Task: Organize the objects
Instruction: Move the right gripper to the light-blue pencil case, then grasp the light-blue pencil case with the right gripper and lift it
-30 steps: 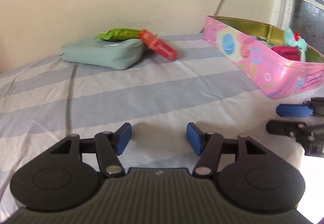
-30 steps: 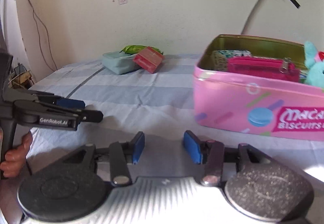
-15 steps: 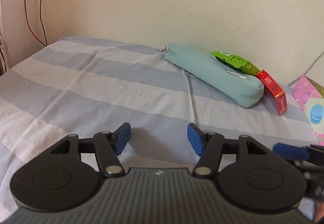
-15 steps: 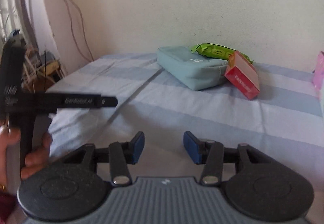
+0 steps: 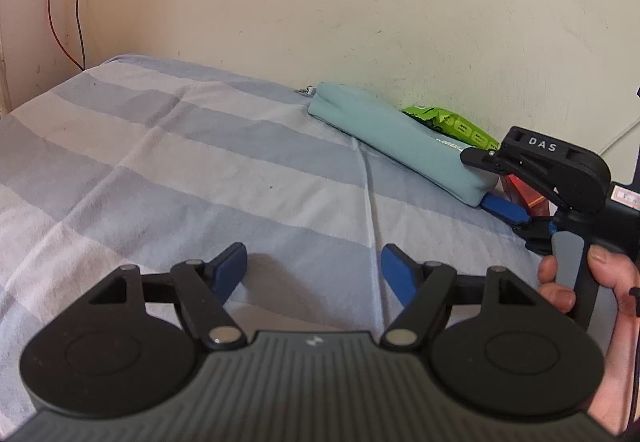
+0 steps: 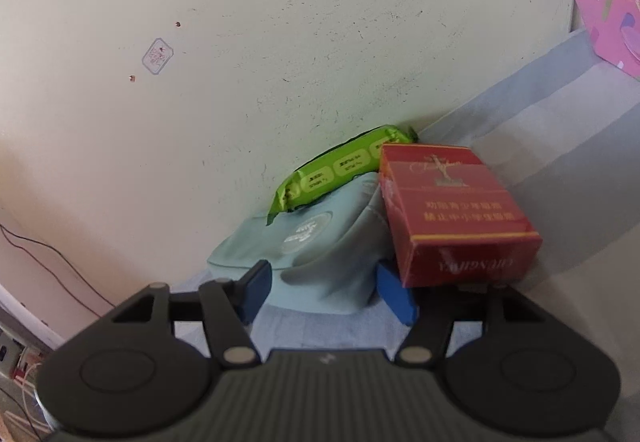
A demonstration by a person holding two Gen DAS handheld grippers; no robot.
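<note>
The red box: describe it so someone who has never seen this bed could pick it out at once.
Follow the striped bedsheet back to the wall, where three things are bunched together. The red box leans on the right end of the pale blue pouch, with a green packet behind. It is the only hard, square-cornered one, red with gold print.

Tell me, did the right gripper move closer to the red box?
Yes. The right gripper went toward the wall; the red box now sits right at its opening jaws, beside the blue pouch.

Packet point(image 6: 340, 172) on pouch point(image 6: 320, 242); box point(image 6: 452, 214) right, against pouch.
</note>
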